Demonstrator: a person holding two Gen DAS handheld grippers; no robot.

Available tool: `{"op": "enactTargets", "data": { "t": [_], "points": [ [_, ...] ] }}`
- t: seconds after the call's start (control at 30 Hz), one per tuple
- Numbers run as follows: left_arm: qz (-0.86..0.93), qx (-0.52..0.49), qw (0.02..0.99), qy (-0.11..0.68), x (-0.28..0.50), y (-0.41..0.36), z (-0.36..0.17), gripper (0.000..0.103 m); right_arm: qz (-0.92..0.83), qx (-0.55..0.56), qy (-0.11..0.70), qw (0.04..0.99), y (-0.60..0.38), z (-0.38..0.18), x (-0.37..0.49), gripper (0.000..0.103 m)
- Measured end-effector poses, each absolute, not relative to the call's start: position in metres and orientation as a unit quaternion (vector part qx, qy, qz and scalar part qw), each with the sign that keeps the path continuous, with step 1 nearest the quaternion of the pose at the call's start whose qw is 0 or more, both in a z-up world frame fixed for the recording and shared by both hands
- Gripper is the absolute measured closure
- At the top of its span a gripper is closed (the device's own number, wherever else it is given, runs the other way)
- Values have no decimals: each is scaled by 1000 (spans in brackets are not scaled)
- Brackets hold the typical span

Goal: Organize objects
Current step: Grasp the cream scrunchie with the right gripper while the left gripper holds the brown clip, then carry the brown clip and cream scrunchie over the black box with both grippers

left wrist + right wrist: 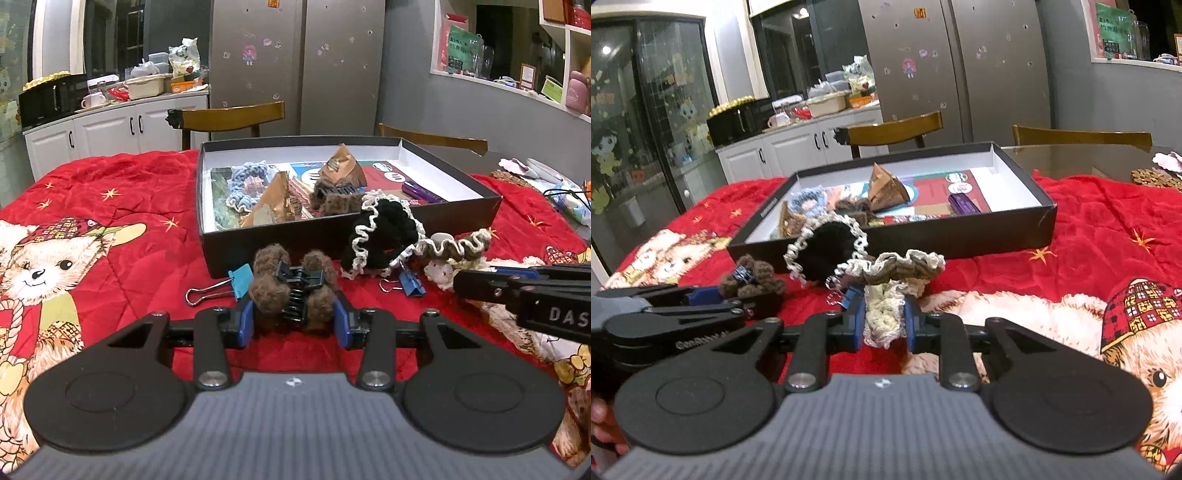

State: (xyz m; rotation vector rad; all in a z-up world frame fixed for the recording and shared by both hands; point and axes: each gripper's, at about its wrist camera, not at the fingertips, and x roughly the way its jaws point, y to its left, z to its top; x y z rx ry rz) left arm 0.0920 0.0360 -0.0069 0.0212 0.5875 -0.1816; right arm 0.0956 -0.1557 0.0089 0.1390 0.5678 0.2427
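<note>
1. My left gripper [294,317] is closed on the brown hair claw [293,286], blue pads against its fuzzy sides; its underside is hidden from me.
2. My right gripper [885,325] pinches the cream crochet piece [884,314], narrow; its lower edge is cut off by the fingers.
3. Just beyond lie a light-blue clip [221,286] and a dark-blue clip [406,284], the second partly under a scrunchie.
4. The black scrunchie [380,232] leans on the box [258,243] wall; the olive scrunchie [458,242] lies beside it on the red cloth [122,206].
5. Inside the box I see a blue scrunchie [243,188], brown packets [341,166], another brown claw [340,199] and a purple item [421,192] I can't identify.
</note>
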Motion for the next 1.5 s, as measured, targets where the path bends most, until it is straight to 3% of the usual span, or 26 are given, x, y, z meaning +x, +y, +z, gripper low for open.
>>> {"op": "enactTargets", "data": {
  "t": [1.5],
  "points": [
    [-73, 14, 978, 197, 60, 37, 6, 55, 256, 154, 275, 914, -161, 45, 91, 80]
  ]
}}
